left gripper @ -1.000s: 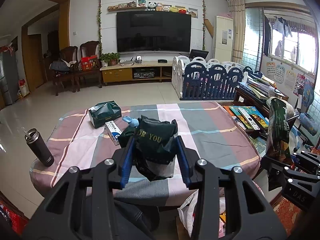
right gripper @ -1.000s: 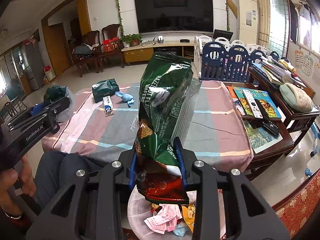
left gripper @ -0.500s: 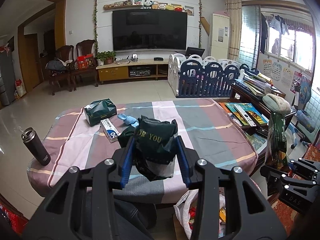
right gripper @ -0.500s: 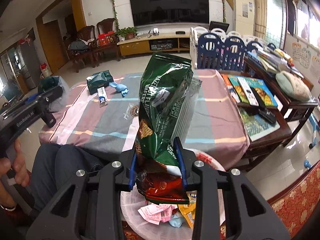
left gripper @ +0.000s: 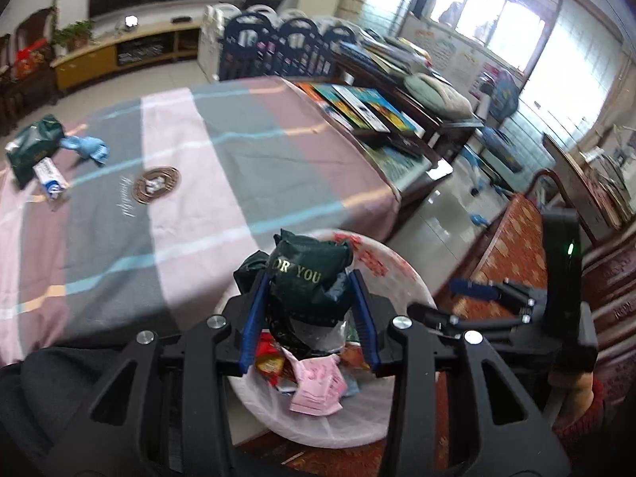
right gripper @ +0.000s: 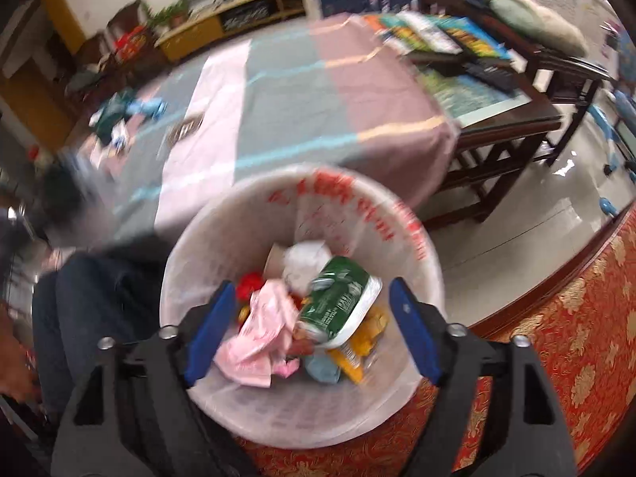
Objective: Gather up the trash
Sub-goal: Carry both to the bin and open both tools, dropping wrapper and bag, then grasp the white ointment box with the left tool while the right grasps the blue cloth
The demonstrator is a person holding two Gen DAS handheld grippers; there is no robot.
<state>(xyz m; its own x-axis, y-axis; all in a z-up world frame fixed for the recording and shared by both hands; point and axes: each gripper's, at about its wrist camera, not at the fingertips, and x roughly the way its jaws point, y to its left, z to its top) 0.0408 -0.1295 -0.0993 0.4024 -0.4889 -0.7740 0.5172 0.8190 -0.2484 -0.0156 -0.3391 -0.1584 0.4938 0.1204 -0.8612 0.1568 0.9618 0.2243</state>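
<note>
Now both hands tilt steeply down over the white trash bin [right gripper: 222, 393] beside the bench [left gripper: 254, 151]. Left gripper [left gripper: 308, 314]: fingers clamped on the dark green bag [left gripper: 308, 274] above the bin. Right gripper [right gripper: 310, 334]: fingers opening wide, nothing pressed; green snack packet [right gripper: 338, 302] lies on the bin's trash.

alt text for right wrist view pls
The right gripper, jaws opening with nothing between the pads, hangs over a white-lined trash bin; a green snack bag lies inside on pink paper. A striped tablecloth lies blurred behind.
</note>
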